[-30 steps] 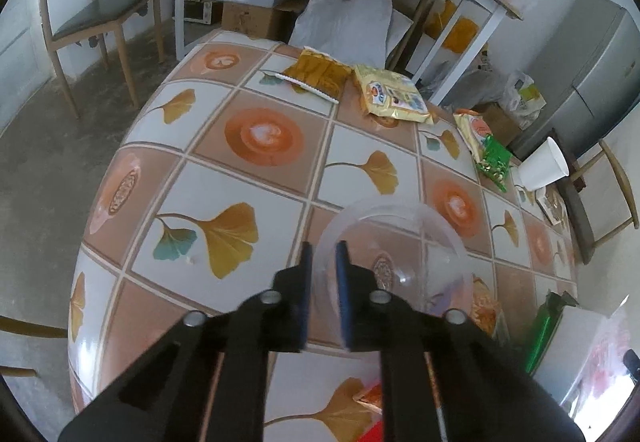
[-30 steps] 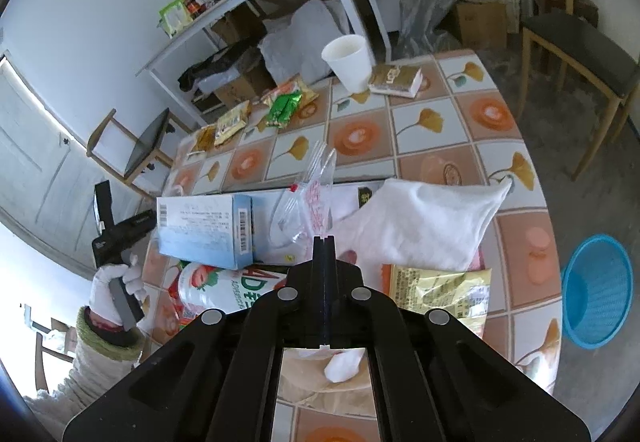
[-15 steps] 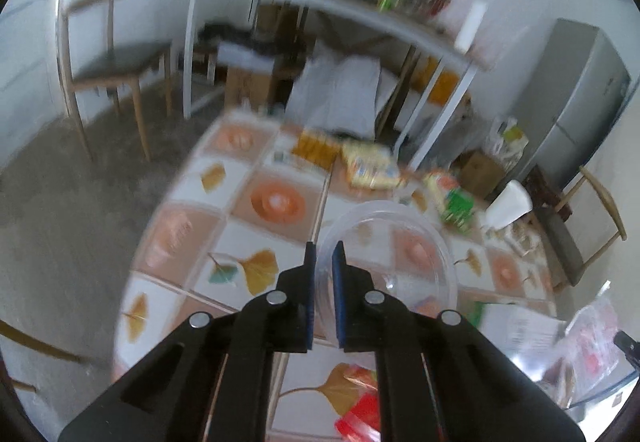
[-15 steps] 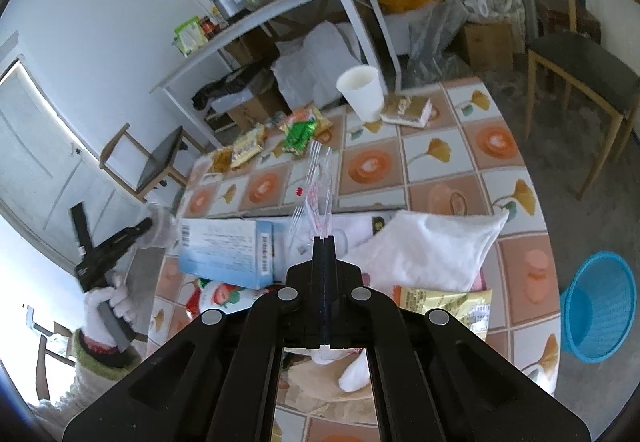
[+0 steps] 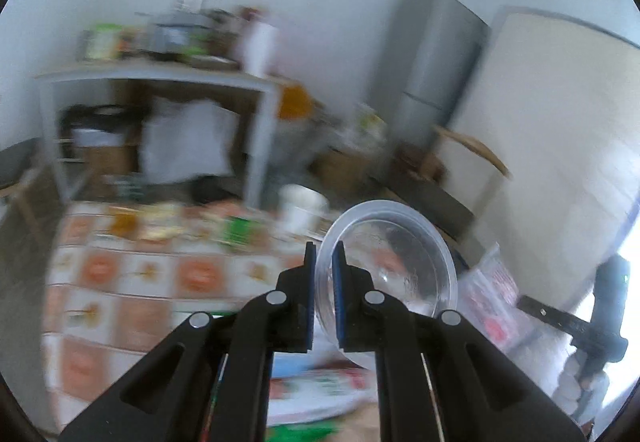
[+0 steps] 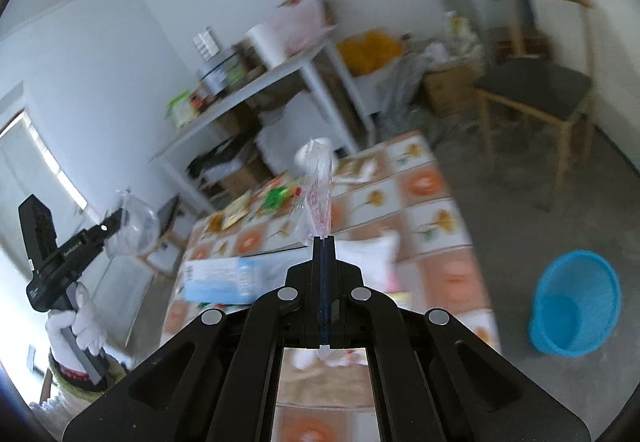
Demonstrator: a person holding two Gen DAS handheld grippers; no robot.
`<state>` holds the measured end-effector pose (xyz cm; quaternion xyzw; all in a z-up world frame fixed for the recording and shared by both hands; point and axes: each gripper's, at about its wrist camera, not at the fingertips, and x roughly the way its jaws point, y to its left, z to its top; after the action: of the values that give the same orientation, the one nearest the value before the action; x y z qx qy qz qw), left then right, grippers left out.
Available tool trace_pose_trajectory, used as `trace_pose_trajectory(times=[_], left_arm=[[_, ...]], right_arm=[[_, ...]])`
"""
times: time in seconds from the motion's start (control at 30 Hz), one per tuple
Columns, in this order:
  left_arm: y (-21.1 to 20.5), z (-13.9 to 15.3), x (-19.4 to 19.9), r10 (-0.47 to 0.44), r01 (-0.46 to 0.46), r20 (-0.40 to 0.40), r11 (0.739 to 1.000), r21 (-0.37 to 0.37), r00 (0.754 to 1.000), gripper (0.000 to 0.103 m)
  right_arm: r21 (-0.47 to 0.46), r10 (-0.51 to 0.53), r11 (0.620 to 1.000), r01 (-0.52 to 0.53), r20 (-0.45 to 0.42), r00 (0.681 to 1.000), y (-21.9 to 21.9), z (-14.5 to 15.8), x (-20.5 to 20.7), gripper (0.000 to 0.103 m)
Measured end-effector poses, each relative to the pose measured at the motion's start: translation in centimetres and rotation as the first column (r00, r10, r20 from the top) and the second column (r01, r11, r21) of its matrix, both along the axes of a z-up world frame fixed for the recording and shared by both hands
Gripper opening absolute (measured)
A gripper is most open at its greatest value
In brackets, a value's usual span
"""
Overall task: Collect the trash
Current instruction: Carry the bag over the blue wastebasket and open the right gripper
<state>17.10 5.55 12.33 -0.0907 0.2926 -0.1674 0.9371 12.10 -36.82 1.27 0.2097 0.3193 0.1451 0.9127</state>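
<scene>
Behind the tiled table [image 6: 436, 210] stands a white shelf rack [image 6: 280, 70], and a blue basket [image 6: 576, 302] sits on the floor to the right of this table. Above the table, the left gripper [image 5: 323, 262] pinches the rim of a clear plastic bowl [image 5: 396, 262]. The right gripper [image 6: 324, 242] is pressed together on a thin clear wrapper [image 6: 316, 194], also above the table.

Most of the left view is smeared: the packets [image 5: 160, 226] on the tiled table [image 5: 132, 282] behind the clear bowl [image 5: 390, 262] cannot be read. The shelf clutter [image 5: 168, 38] beyond the table is a blur. Below the bowl, the gripper's black frame hides the carton [image 5: 320, 390].
</scene>
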Motion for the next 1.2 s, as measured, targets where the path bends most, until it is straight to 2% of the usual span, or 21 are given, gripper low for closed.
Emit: trace_pose_trajectory(times=[0.1,0.2,0.23,0.33,0.43,0.53,0.57,0.63,0.7,0.73,0.77,0.8,0.83,0.9,1.0,1.07,1.2], left_arm=[[-8.6,-1.5,1.8,-0.142,0.144,-0.058,0.989,0.039,0.988,0.007],[-17.9,-4.1,3.5,-0.273,0.288,-0.151,0.954,0.087,0.950,0.007],[-21.9,-5.4,4.1,-0.319,0.344,-0.194,0.932,0.110,0.928,0.007],[-29.8,-8.9,4.3,-0.392,0.447,-0.278,0.878,0.171,0.877,0.008],[-36.8,-13.0,4.8,-0.425,0.523,-0.373,0.824,0.217,0.825,0.008],[-42.0,-16.6,5.8,-0.433,0.567,-0.440,0.788,0.239,0.787,0.008],[-43.5,-17.4,6.2,-0.427,0.569,-0.453,0.786,0.243,0.783,0.008],[-46.0,-19.0,7.0,-0.434,0.577,-0.464,0.784,0.228,0.772,0.008],[-47.8,-19.8,7.7,-0.437,0.570,-0.444,0.789,0.228,0.782,0.009],[-48.7,-20.3,8.2,-0.442,0.570,-0.437,0.791,0.223,0.783,0.018],[-49.2,-20.7,8.6,-0.442,0.565,-0.429,0.797,0.215,0.788,0.035],[-49.5,-21.0,8.7,-0.434,0.552,-0.421,0.806,0.213,0.797,0.044],[-49.5,-21.2,9.1,-0.419,0.529,-0.406,0.823,0.208,0.812,0.050],[-49.8,-21.0,9.1,-0.420,0.517,-0.396,0.837,0.178,0.817,0.052],[-49.5,-20.1,9.2,-0.457,0.537,-0.396,0.836,0.114,0.796,0.054],[-49.0,-18.8,8.5,-0.477,0.547,-0.367,0.830,0.110,0.798,0.055],[-46.1,-15.2,7.4,-0.526,0.567,-0.305,0.822,0.058,0.794,0.055]], right_arm=[[-0.009,-0.117,0.993,0.117,-0.023,0.993,-4.8,-1.0,-1.9,0.000],[-0.024,-0.235,0.972,0.234,-0.072,0.969,-9.4,-2.9,-3.2,0.000],[-0.030,-0.269,0.963,0.267,-0.090,0.959,-10.7,-3.6,-3.5,0.000],[-0.037,-0.360,0.933,0.358,-0.157,0.920,-14.5,-6.4,-3.9,0.000],[-0.027,-0.412,0.908,0.418,-0.229,0.882,-17.9,-9.6,-3.2,0.000],[-0.006,-0.447,0.883,0.469,-0.307,0.840,-20.7,-12.9,-1.6,0.000],[0.000,-0.456,0.876,0.483,-0.329,0.827,-21.6,-13.9,-0.8,0.000],[0.032,-0.470,0.857,0.515,-0.362,0.805,-23.5,-15.8,0.8,0.000],[0.082,-0.463,0.841,0.534,-0.399,0.791,-25.2,-17.4,2.2,0.004],[0.095,-0.468,0.830,0.549,-0.417,0.779,-26.2,-18.4,2.7,0.009],[0.099,-0.476,0.818,0.566,-0.436,0.764,-27.1,-19.6,3.1,0.025],[0.089,-0.481,0.812,0.577,-0.457,0.748,-27.8,-20.9,3.4,0.034],[0.062,-0.498,0.802,0.595,-0.480,0.722,-28.4,-22.0,3.7,0.041],[0.033,-0.518,0.790,0.612,-0.501,0.694,-29.2,-23.2,3.5,0.041],[0.050,-0.521,0.782,0.621,-0.495,0.696,-29.0,-23.8,2.4,0.041],[0.041,-0.527,0.783,0.620,-0.487,0.697,-28.6,-23.6,1.6,0.041],[0.028,-0.527,0.800,0.599,-0.444,0.725,-27.7,-22.1,0.1,0.041]])
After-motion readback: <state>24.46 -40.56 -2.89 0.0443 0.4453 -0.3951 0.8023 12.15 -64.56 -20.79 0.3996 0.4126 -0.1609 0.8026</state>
